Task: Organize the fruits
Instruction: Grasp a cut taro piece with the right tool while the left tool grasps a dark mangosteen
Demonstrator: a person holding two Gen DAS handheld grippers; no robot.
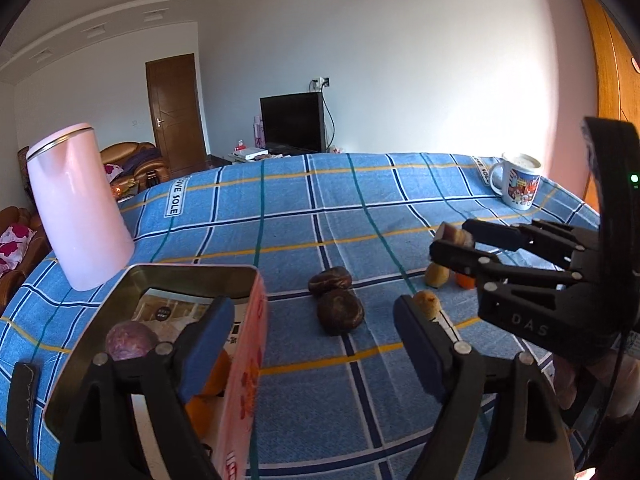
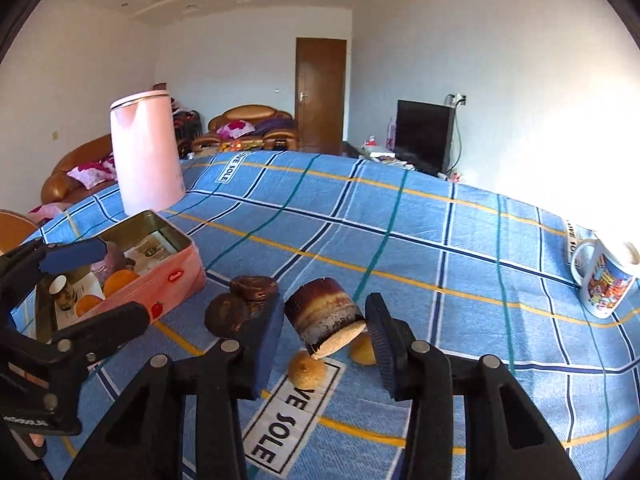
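Note:
My right gripper is shut on a short cylinder of dark red-brown cane with a pale cut end, held off the cloth. From the left wrist, this gripper and the cane piece hang at the right. My left gripper is open and holds nothing; its left finger is over the pink tin box. The box holds a purple fruit and oranges. Two dark brown fruits lie beside the box. Two small yellow fruits and a small orange one lie under the right gripper.
A tall pink kettle stands behind the box at the table's left. A printed mug stands at the far right corner. The blue checked cloth covers the table; its far edge drops toward a TV and sofas.

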